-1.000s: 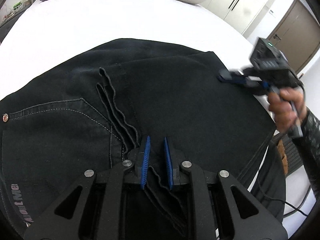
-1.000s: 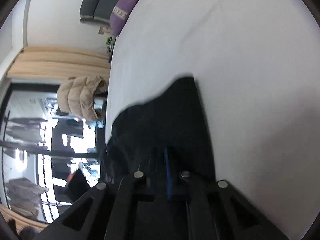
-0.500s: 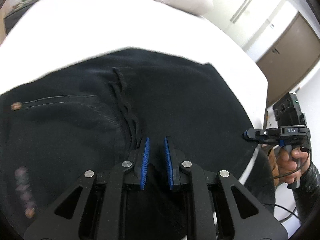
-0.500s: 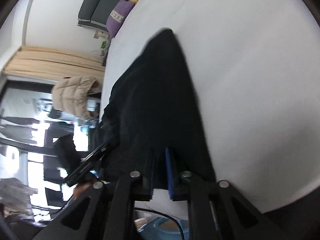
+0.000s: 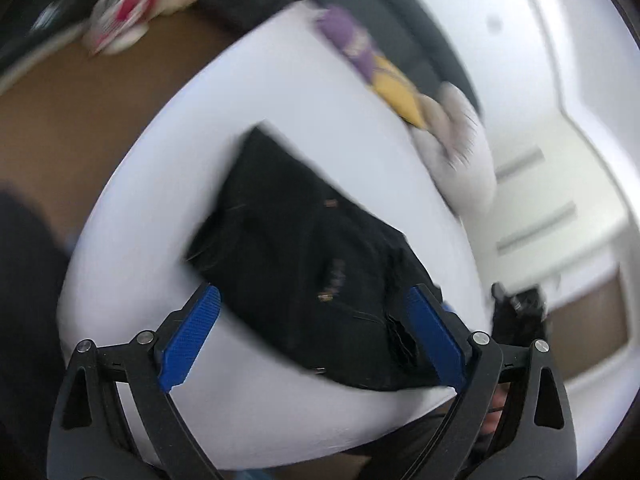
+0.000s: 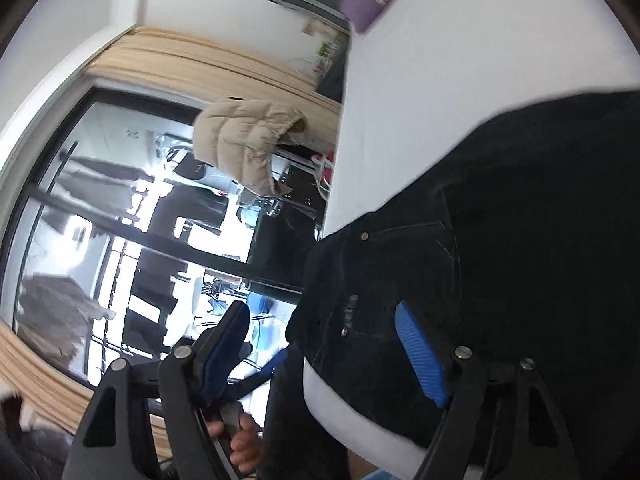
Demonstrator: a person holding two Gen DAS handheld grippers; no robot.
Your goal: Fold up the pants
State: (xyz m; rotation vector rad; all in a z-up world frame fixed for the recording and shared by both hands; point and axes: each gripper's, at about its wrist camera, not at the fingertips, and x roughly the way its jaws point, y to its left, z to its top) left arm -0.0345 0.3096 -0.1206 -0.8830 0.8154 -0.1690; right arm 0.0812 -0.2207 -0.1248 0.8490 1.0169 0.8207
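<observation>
The black pants (image 5: pixel 312 264) lie folded into a compact bundle on the white bed (image 5: pixel 248 132). They also show in the right wrist view (image 6: pixel 520 248), with a pocket seam and rivets visible. My left gripper (image 5: pixel 314 338) is open and empty, raised above the near edge of the bundle. My right gripper (image 6: pixel 328 352) is open and empty, at the bundle's edge near the side of the bed. The left wrist view is motion-blurred.
Purple and yellow cushions (image 5: pixel 368 64) and a white pillow (image 5: pixel 460 148) lie at the far end of the bed. Brown floor (image 5: pixel 80 112) lies to the left. A beige puffer jacket (image 6: pixel 244 140) hangs by a large window (image 6: pixel 120 240) beyond the bed's edge.
Both grippers have opened and let go of the pants. Both have pulled back and up, and the pants now lie folded on the bed.
</observation>
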